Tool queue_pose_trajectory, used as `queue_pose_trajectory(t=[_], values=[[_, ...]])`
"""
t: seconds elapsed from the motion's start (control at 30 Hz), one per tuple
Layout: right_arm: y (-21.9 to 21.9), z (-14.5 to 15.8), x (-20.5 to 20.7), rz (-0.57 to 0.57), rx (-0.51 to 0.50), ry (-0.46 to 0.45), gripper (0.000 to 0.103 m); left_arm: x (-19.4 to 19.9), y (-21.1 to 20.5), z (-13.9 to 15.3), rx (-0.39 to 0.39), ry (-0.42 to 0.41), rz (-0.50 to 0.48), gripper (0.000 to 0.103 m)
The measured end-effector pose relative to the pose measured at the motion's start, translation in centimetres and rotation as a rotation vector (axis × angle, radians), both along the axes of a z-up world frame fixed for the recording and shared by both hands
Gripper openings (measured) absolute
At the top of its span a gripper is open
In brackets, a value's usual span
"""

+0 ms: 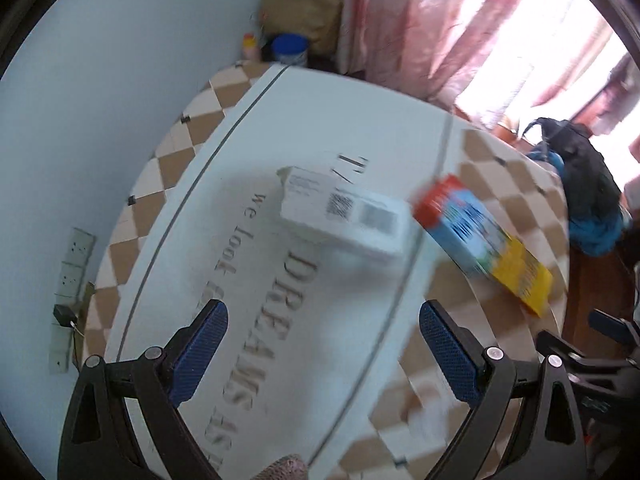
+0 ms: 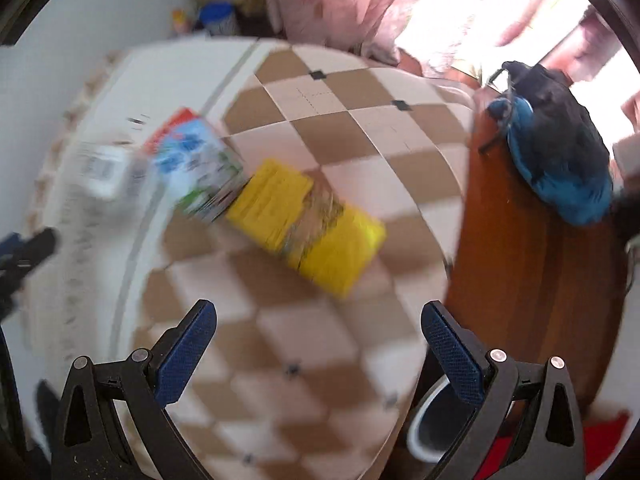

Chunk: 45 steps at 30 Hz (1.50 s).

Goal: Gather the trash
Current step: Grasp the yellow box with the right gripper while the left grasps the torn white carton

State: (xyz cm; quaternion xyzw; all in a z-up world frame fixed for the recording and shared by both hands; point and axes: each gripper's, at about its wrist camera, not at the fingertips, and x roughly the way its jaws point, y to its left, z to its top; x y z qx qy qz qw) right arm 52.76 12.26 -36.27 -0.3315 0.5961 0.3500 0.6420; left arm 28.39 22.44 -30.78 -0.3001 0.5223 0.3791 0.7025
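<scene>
nothing looks collected yet, as far as i can judge: three pieces of trash lie on the desk (image 2: pixel 352 128), on its checked cloth. the white box (image 1: pixel 344 212) with printed codes sits on the pale lettered panel, the blue and red carton (image 1: pixel 456 220) is just beside it, and the yellow packet (image 2: pixel 312 228) lies end to end with that carton, nearer the desk's edge. all three are left to pick up. a white rim low in the right view may be a bin (image 2: pixel 424 428), but i cannot tell.

my left gripper (image 1: pixel 324 352) hangs above the lettered panel, jaws spread wide, holding and touching nothing, with the white box ahead. my right gripper (image 2: pixel 320 348) is likewise wide apart and empty over the cloth, short of the yellow packet.
</scene>
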Motion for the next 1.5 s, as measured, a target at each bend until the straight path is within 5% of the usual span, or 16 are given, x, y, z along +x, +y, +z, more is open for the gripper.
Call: queue_pose_trajectory(t=[0.17, 0.23, 0.37, 0.57, 0.63, 0.83, 1.0, 1.17, 1.37, 1.5], values=[[4.1, -4.4, 2.5, 0.069, -0.091, 0.045, 0.103, 2.4, 3.5, -2.4, -0.109, -0.008, 0.079, 0.097], [4.6, -4.8, 3.1, 0.061, -0.074, 0.072, 0.087, 2.8, 4.8, -3.4, -0.197, -0.047, 0.142, 0.097], [4.6, -4.6, 3.9, -0.003, -0.051, 0.062, 0.081, 3.0, 6.3, -5.6, -0.36, -0.119, 0.257, 0.097], [3.5, -4.7, 3.9, -0.106, -0.06, 0.099, 0.079, 2.8, 7.3, -6.8, -0.404, -0.158, 0.353, 0.096], [3.0, -4.6, 4.0, -0.093, -0.04, 0.125, 0.08, 2.8, 7.5, -6.3, -0.376, -0.159, 0.362, 0.084], [3.2, -4.3, 3.5, -0.05, -0.036, 0.078, 0.08, 3.5, 7.0, -5.1, -0.255, -0.098, 0.214, 0.053], [2.8, -3.6, 2.1, -0.025, -0.046, 0.022, 0.068, 3.7, 4.1, -3.7, -0.091, 0.022, -0.065, 0.053], [-0.1, -3.6, 0.4, -0.089, -0.057, 0.055, 0.068, 1.3, 0.6, -3.4, -0.024, 0.124, -0.302, 0.053], [-3.2, -3.4, -0.8, -0.132, -0.021, 0.183, 0.075, -0.4, 1.0, -3.1, -0.083, 0.096, -0.303, 0.056], [-3.5, -3.4, -0.7, -0.125, -0.031, 0.158, 0.077, -1.0, 2.2, -4.2, -0.144, 0.073, -0.205, 0.056]])
